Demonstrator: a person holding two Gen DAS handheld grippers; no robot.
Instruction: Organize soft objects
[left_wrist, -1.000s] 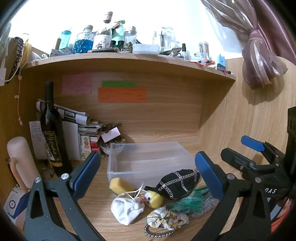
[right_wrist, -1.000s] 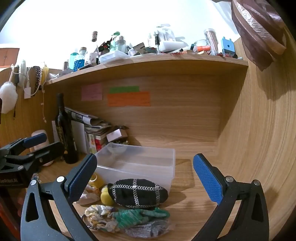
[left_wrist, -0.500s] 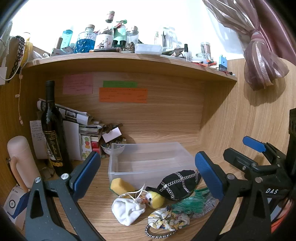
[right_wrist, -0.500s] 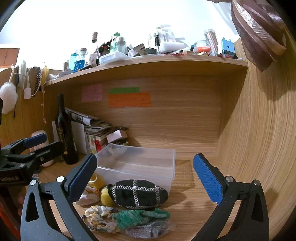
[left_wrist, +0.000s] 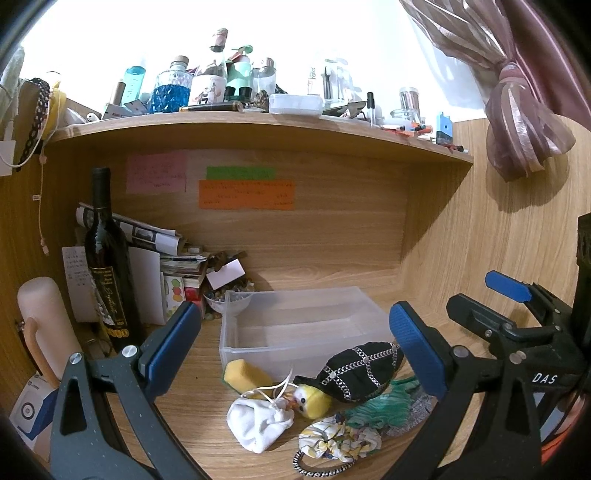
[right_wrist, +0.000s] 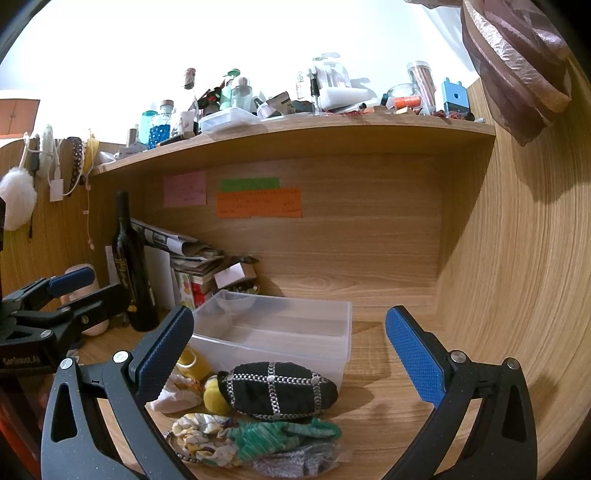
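Change: almost none, my view drifted slightly | left gripper (left_wrist: 291, 339) and right gripper (right_wrist: 288, 343) both spread wide, empty | soft pile (right_wrist: 258, 417) lies untouched against clear bin (left_wrist: 295, 325) front wall, desk's near edge | sorting not begun.

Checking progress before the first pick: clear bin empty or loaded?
Empty. The clear bin shows only bare floor and walls; the black pouch lies outside, in front.

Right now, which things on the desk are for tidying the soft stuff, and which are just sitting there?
For the job:
clear plastic bin
black pouch with chains
white drawstring bag
yellow chick toy
yellow sponge
green knit cloth
floral scrunchie
both open tongs, left, right

Just lying about:
wine bottle
rolled newspapers
sticky notes
shelf bottles
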